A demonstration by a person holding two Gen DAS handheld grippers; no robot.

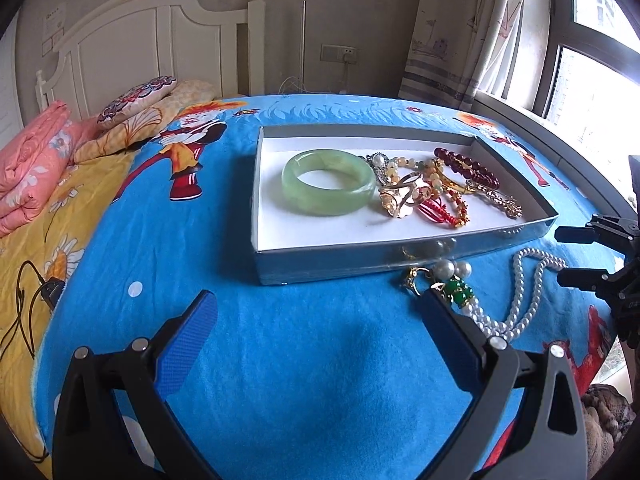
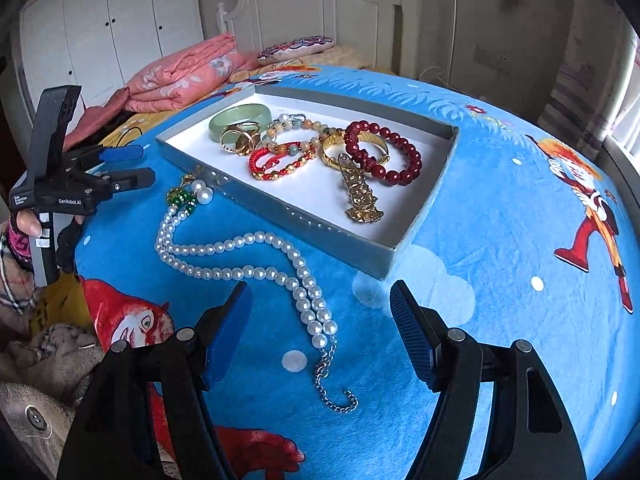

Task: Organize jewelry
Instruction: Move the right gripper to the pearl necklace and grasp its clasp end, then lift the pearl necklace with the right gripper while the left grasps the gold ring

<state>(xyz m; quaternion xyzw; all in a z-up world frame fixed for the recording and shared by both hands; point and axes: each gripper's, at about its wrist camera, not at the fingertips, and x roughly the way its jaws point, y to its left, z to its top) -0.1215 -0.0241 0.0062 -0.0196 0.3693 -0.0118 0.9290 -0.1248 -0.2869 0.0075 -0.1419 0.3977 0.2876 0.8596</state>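
A shallow grey box (image 1: 400, 254) (image 2: 380, 258) with a white floor lies on the blue blanket. Inside are a green jade bangle (image 1: 329, 187) (image 2: 240, 117), gold rings (image 1: 402, 196) (image 2: 240, 140), a red cord bracelet (image 2: 280, 164), a dark red bead bracelet (image 1: 468, 166) (image 2: 384, 152), a gold bangle (image 2: 334, 148) and a gold hair clip (image 2: 360, 196). A white pearl necklace (image 2: 248, 256) (image 1: 524, 296) with green beads (image 1: 460, 294) (image 2: 182, 198) lies outside, in front of the box. My left gripper (image 1: 316, 312) (image 2: 138, 168) is open beside the green beads. My right gripper (image 2: 320, 304) (image 1: 560, 256) is open over the necklace's clasp end.
A folded pink quilt (image 1: 32, 168) (image 2: 180, 76) and pillows (image 1: 136, 100) lie at the white headboard (image 1: 160, 40). A black cable (image 1: 28, 300) rests on the yellow sheet. A window (image 1: 592, 60) and curtain (image 1: 460, 28) are on the right. A person's hand (image 2: 28, 224) holds the left gripper.
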